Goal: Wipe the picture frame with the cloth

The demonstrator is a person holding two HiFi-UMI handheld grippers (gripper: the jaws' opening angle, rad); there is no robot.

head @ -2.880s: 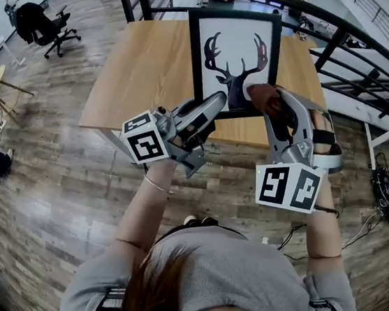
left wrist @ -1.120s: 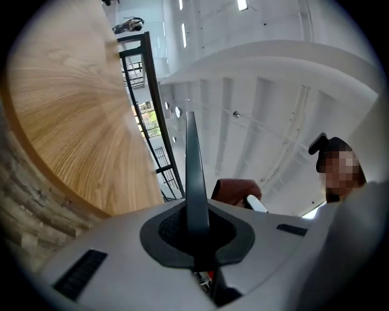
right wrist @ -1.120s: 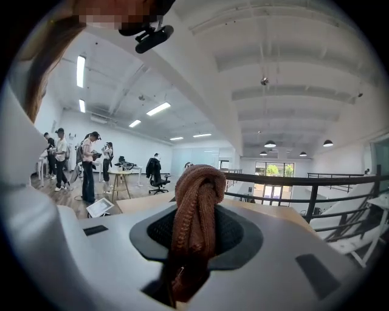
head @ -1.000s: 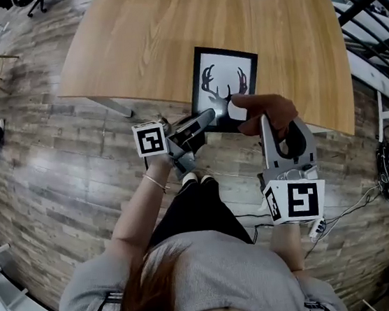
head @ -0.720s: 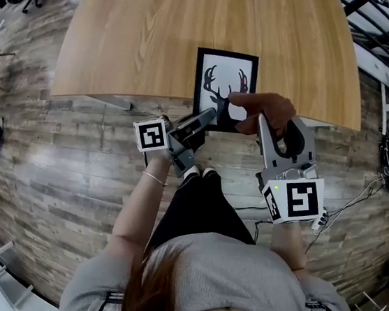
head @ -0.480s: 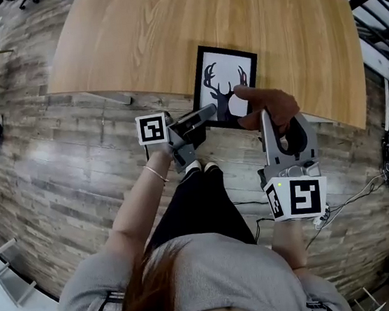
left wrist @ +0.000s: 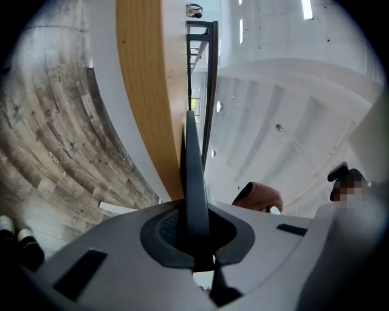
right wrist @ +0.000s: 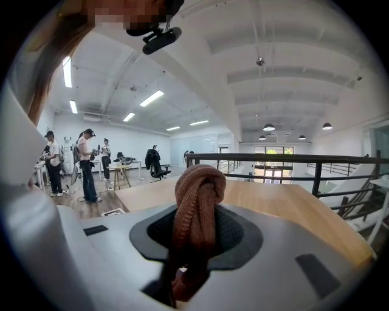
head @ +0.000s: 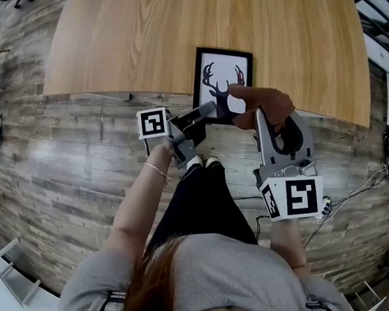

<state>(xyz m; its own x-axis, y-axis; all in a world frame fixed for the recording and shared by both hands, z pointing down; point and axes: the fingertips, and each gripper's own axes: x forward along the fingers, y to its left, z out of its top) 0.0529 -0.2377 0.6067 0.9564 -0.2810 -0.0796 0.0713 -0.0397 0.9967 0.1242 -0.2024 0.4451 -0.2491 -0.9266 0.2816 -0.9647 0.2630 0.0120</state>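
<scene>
Wood tabletop [head: 132, 46] fills the upper half of the head view.

Picture frame [head: 221, 77]: black border, white print with a deer's head. It sits at the tabletop's near edge, just right of centre, with its long axis running up the picture, away from the person.

Left gripper [head: 206, 109]: fingers closed on the frame's lower left edge. In its own view the frame shows edge-on as a thin dark blade between them.

Right gripper [head: 258, 115]: fingers clamped on a bunched brown cloth [head: 265, 99] at the frame's lower right corner.

Judgement: the cloth hand is placed to wipe, and the bare glass lies above it in the picture, so the stroke should run along the long axis.

Hidden: the fingers and cloth cover the frame's bottom edge. Cannot tell whether the cloth touches the glass, or whether the frame lies flat.
</scene>
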